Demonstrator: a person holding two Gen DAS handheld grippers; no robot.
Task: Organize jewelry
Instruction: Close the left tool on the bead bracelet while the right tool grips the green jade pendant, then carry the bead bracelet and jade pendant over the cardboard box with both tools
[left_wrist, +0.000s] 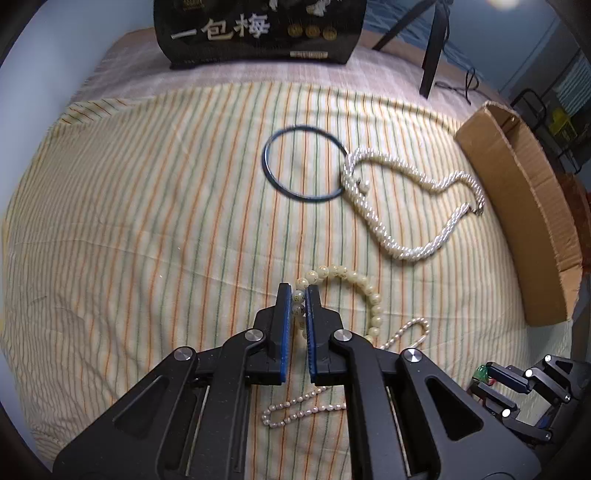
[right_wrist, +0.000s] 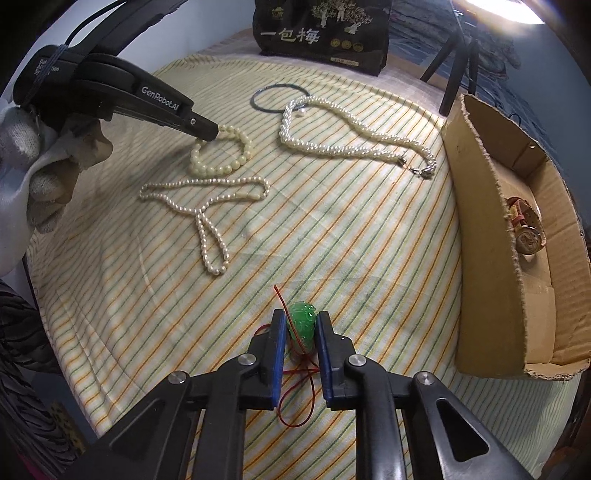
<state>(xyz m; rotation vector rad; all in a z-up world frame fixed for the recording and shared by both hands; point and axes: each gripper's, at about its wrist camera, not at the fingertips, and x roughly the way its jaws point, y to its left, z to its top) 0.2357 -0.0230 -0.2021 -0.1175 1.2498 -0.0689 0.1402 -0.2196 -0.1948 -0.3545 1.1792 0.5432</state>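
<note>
Left hand-held gripper (left_wrist: 300, 295): jaws clamped on the cream bead bracelet (left_wrist: 354, 291), lower centre of frame, on the striped cloth (left_wrist: 147, 221). Right hand-held gripper (right_wrist: 301, 325): jaws closed against the green pendant (right_wrist: 303, 326) with red cord (right_wrist: 295, 398), bottom centre. Cardboard box (right_wrist: 491, 236) at right edge.

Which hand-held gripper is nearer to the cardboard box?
Right. The right hand-held gripper, shut on the green pendant, is close beside the cardboard box; the left hand-held gripper is far across the cloth.
</note>
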